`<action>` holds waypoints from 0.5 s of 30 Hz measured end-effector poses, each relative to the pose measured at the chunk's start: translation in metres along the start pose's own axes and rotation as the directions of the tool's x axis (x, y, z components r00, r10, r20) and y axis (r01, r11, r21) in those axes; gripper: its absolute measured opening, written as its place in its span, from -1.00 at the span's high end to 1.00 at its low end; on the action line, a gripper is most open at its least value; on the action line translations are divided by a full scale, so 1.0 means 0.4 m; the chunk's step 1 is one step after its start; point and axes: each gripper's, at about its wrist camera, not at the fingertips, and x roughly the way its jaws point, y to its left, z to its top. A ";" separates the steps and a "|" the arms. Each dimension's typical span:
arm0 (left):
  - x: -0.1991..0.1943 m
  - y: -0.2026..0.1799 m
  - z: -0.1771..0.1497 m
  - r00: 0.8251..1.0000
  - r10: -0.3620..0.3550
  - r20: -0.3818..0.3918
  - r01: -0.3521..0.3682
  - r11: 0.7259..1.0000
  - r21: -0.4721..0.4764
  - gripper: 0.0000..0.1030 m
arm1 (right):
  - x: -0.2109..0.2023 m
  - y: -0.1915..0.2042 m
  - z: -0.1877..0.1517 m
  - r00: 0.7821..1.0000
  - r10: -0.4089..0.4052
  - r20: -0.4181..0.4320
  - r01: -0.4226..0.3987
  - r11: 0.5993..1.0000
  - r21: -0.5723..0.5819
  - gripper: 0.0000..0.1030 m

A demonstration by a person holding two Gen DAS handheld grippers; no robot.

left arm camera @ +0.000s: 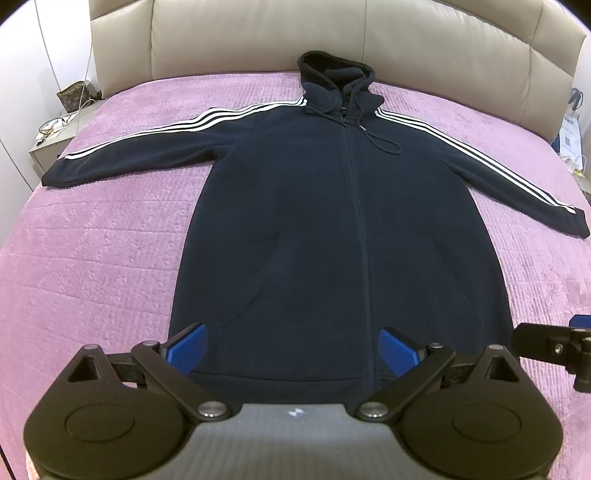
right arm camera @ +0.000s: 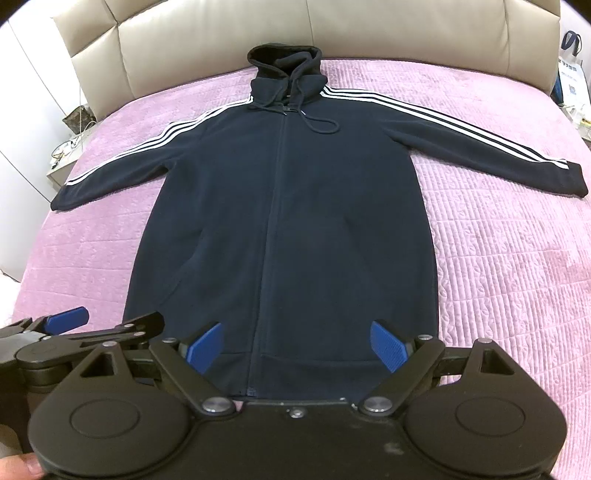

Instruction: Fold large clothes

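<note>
A navy zip-up hoodie [left arm camera: 343, 206] with three white stripes down each sleeve lies flat, front up, on a pink quilted bedspread [left arm camera: 96, 258], filling the centre of both wrist views, its hood [left arm camera: 332, 74] toward the beige padded headboard [left arm camera: 258, 33] at the top of the frame. In the left wrist view the middle of its bottom hem is hidden behind the gripper body; in the right wrist view the same happens, and the hem's corners sit behind the finger linkages. A nightstand [left arm camera: 55, 136] at the upper left holds small items too blurred to name, and a white bag [left arm camera: 570, 133] at the right edge is cut off. The left gripper [left arm camera: 293, 350] hangs over the hoodie's lower hem with its blue pads [left arm camera: 188, 349] spread wide, gripping nothing; whether the pads brush the fabric cannot be told. The right gripper [right arm camera: 297, 347] is likewise spread wide over the hem and holds nothing, contact with the cloth again unclear. Each view catches the other gripper only partly: the right one's black linkage at the right edge of the left view, the left one at the lower left of the right view. A fingertip [right arm camera: 22, 467] shows in the bottom left corner there, mostly cut off.
</note>
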 end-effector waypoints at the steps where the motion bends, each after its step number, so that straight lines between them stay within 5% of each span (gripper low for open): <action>1: 0.000 0.000 0.000 1.000 0.002 0.000 -0.002 1.000 0.000 -0.94 | -0.001 -0.001 0.001 1.000 0.000 0.001 -0.001 1.000 0.004 -0.97; 15: 0.012 0.002 -0.004 1.000 0.000 -0.007 0.000 1.000 -0.003 -0.94 | -0.024 -0.019 0.001 0.999 0.014 0.043 -0.016 0.999 0.049 -0.97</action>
